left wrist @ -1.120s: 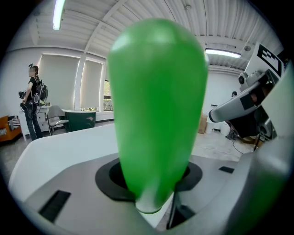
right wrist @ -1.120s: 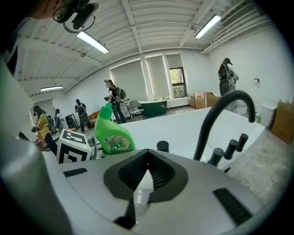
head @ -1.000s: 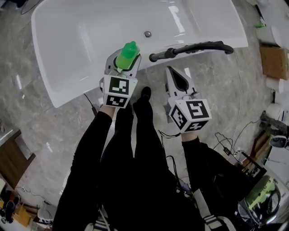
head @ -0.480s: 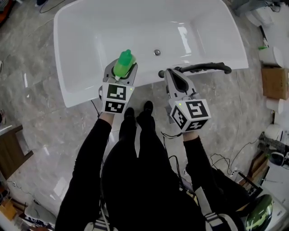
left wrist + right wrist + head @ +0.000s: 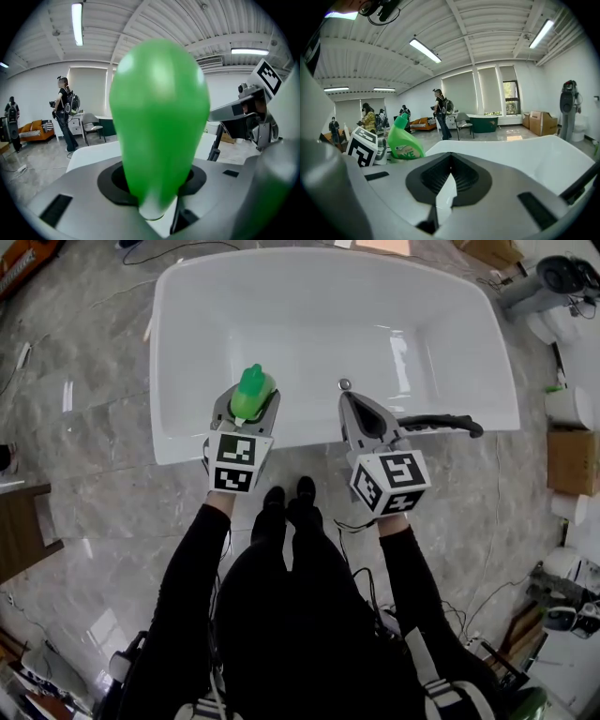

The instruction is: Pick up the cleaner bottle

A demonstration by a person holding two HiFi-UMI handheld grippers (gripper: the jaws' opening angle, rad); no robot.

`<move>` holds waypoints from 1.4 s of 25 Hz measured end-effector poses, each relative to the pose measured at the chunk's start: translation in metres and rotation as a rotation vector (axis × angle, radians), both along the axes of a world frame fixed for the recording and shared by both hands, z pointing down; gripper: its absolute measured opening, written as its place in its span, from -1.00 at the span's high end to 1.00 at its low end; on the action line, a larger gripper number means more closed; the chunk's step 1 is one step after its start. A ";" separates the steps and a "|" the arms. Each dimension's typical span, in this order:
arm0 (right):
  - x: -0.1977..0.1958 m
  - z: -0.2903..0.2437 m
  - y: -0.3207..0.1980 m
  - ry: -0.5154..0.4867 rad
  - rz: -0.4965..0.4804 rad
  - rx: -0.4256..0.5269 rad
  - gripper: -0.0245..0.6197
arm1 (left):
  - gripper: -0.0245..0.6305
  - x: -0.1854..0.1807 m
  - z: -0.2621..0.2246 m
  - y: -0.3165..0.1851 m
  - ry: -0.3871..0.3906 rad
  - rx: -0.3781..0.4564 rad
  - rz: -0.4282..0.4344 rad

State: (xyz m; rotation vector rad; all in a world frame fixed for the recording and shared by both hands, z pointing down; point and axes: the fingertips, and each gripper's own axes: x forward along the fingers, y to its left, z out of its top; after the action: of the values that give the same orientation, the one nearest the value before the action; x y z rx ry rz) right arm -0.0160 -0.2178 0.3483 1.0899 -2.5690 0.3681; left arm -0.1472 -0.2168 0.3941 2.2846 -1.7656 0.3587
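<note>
The green cleaner bottle (image 5: 251,393) stands upright between the jaws of my left gripper (image 5: 246,397), which is shut on its body and holds it above the near rim of the white bathtub (image 5: 183,446). In the left gripper view the bottle (image 5: 159,122) fills the middle. My right gripper (image 5: 350,401) hangs beside it over the same rim, jaws shut on nothing. In the right gripper view the closed jaws (image 5: 449,161) point across the tub, with the bottle (image 5: 404,143) at the left.
A black handled tool (image 5: 441,422) lies on the tub's rim just right of my right gripper. A cardboard box (image 5: 570,460) and cables lie on the marble floor at the right. People (image 5: 63,110) stand far across the room.
Both grippers have risen and moved forward from the tub's near edge to above its rim. The bottle stays in the left jaws. The black tool now lies to the right of my right gripper.
</note>
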 end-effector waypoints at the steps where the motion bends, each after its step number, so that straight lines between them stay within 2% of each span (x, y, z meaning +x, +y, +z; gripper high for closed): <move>1: -0.004 -0.001 -0.001 -0.001 -0.012 0.003 0.92 | 0.34 -0.005 -0.002 0.002 0.000 0.001 -0.015; 15: -0.059 -0.015 -0.008 -0.003 -0.180 0.030 0.92 | 0.34 -0.079 -0.029 0.039 -0.010 0.007 -0.193; 24: -0.087 -0.016 0.001 -0.003 -0.266 0.027 0.92 | 0.35 -0.126 -0.025 0.076 -0.003 -0.034 -0.317; 35: -0.100 -0.011 0.008 0.003 -0.324 0.016 0.92 | 0.35 -0.149 -0.029 0.097 -0.038 -0.051 -0.373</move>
State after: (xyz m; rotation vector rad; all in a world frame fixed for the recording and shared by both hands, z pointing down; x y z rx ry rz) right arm -0.1162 -0.2097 0.3376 0.6588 -2.6886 0.2635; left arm -0.2957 -0.1202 0.3650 1.8699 -2.1207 0.3712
